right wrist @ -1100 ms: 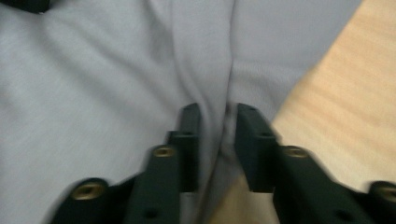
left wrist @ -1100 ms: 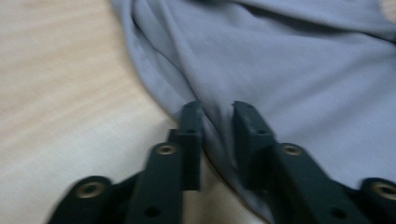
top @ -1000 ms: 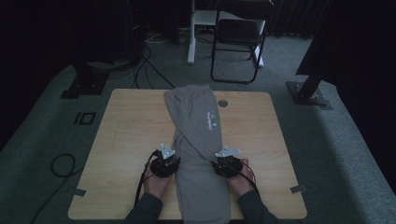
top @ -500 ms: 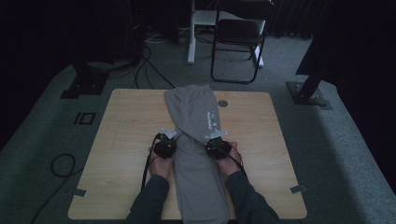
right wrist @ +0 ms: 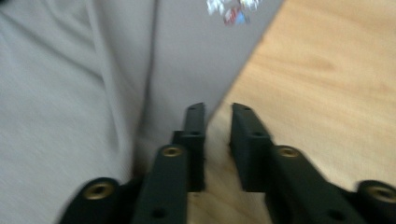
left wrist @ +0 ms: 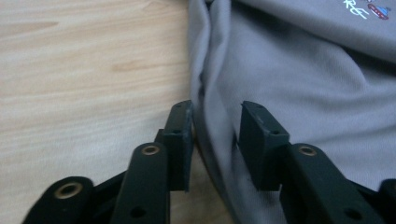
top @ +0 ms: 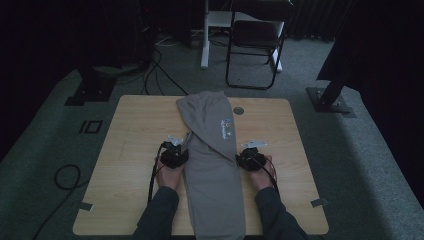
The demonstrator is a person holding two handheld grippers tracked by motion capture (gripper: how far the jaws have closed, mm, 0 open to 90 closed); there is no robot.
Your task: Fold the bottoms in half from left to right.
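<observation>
A grey garment with a small printed logo lies lengthwise down the middle of the wooden table. My left gripper sits at its left edge. In the left gripper view the left gripper is open after just opening, and a fold of the grey cloth lies loose between its jaws. My right gripper rests at the garment's right edge. Its jaws have just opened a little and stand narrowly apart over bare wood, with the cloth edge beside the left jaw.
A round grommet is set in the table behind the garment. Beyond the far edge stand a dark chair and a white post. Metal stand bases and cables lie on the carpet at both sides.
Both hands moved up the table along the garment, first drawing in onto it. The right hand has since slid outward to the garment's right edge. The left hand stayed put.
</observation>
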